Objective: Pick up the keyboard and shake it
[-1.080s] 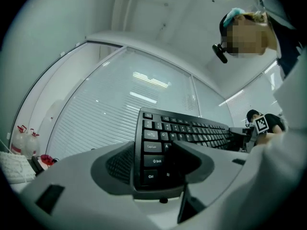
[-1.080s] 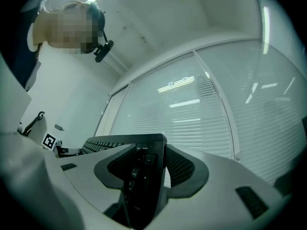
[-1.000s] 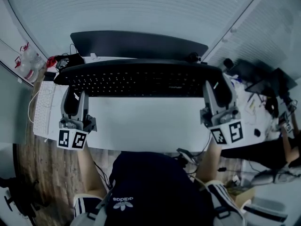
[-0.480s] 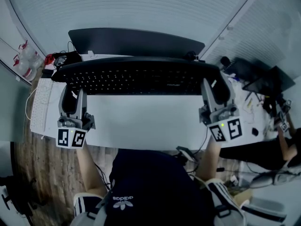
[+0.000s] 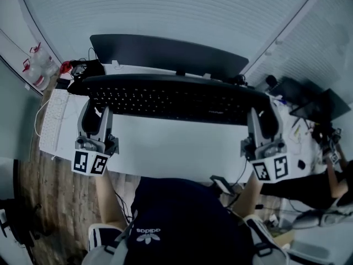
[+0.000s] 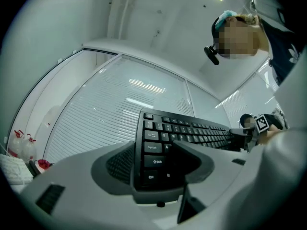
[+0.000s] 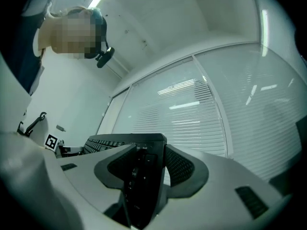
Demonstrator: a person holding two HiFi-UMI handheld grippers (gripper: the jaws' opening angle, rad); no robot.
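A long black keyboard [image 5: 171, 98] hangs in the air above the white desk [image 5: 165, 145], in front of a dark monitor [image 5: 165, 53]. My left gripper [image 5: 95, 114] is shut on the keyboard's left end [image 6: 156, 157], the jaws clamping the Ctrl and Shift corner. On the other side, my right gripper [image 5: 260, 120] is shut on the keyboard's right end [image 7: 144, 176], which stands on edge between the jaws. Both gripper views look upward at window blinds and the ceiling, so the keyboard is tilted up.
A white keyboard [image 5: 52, 123] lies at the desk's left edge beside water bottles [image 5: 37, 65] and cables. Cluttered items and a second dark screen [image 5: 314, 106] sit at the right. The person's legs and shoes fill the bottom of the head view.
The keyboard and both grippers have shifted slightly right and lower in the head view, with the keyboard's right end dropping a little. Both grips hold.
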